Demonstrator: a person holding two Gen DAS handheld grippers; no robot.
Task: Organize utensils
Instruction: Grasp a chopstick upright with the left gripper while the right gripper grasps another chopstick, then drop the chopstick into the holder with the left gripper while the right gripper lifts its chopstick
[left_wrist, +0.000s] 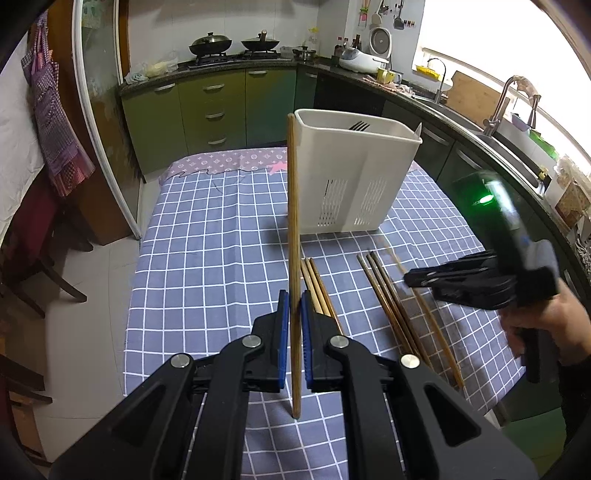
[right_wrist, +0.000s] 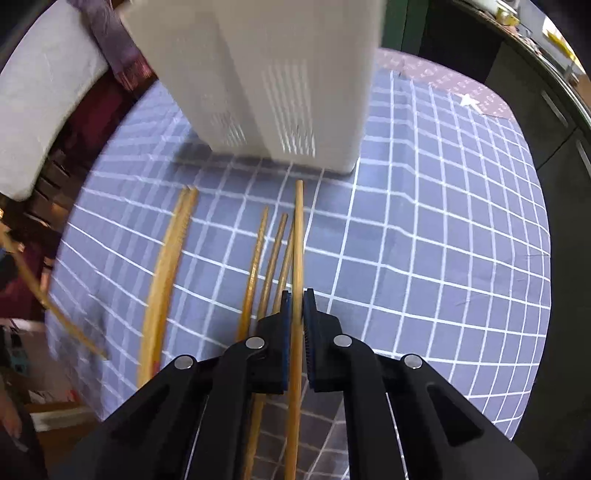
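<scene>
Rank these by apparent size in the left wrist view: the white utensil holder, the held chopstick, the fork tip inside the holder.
1. White utensil holder: largest.
2. Held chopstick in the left claw: longest but thin, and nearer the camera, so unsure.
3. Fork tip: smallest.

The white holder (right_wrist: 266, 74) is motion-blurred in the right wrist view, its top cut off at 12 o'clock. Only the tines of the fork (left_wrist: 359, 126) show above its rim. At 3 o'clock in the left view, the right gripper (left_wrist: 480, 284) is smeared; its jaws are unreadable there.
</scene>
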